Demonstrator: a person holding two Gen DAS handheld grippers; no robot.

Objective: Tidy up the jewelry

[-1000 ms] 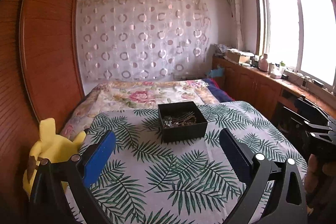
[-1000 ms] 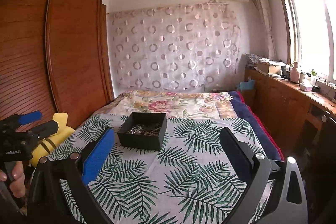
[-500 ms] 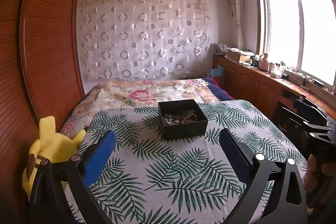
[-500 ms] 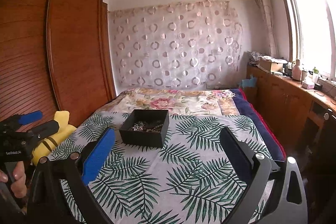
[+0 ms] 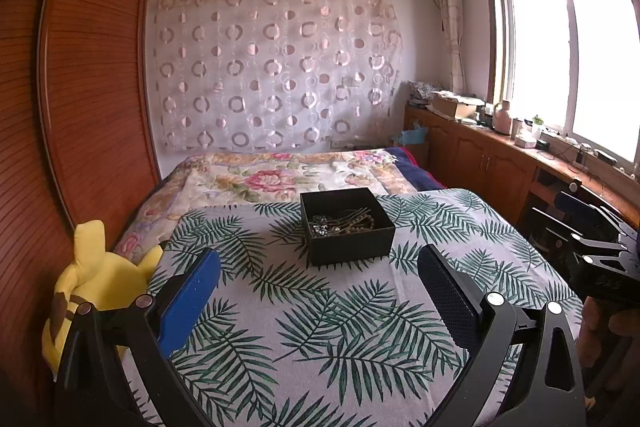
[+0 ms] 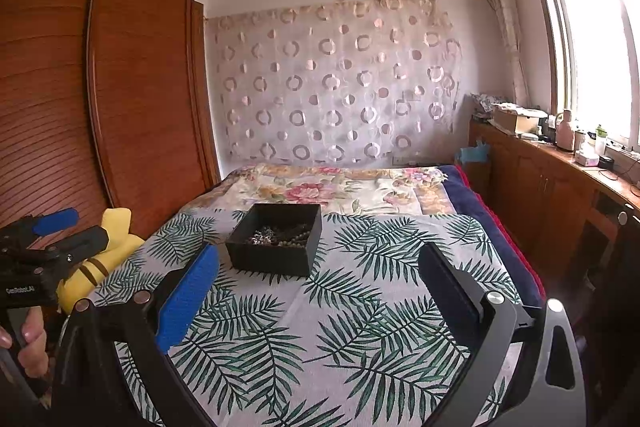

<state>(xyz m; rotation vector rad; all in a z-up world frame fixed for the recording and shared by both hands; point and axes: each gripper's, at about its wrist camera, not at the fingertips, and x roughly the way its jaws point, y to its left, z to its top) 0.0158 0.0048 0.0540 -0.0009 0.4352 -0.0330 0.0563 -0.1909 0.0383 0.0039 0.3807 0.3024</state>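
A black open box point(image 5: 346, 225) sits on the palm-leaf cloth point(image 5: 320, 327) on the bed; it also shows in the right wrist view point(image 6: 276, 239). Tangled jewelry point(image 5: 341, 220), silver pieces and dark beads, lies inside it, and shows in the right wrist view point(image 6: 280, 235) too. My left gripper point(image 5: 318, 267) is open and empty, held well short of the box. My right gripper point(image 6: 318, 263) is open and empty, also short of the box, which lies ahead to its left. Each gripper appears at the edge of the other's view: the right one point(image 5: 596, 247) and the left one point(image 6: 48, 239).
A yellow plush toy point(image 5: 96, 279) lies at the bed's left edge beside a wooden wardrobe point(image 5: 80, 87). A floral quilt point(image 5: 280, 179) covers the far bed. Wooden cabinets point(image 5: 480, 155) with clutter run along the right under the window.
Both views have drifted slightly; the box sits marginally higher and nearer in frame. Both grippers stay open and empty.
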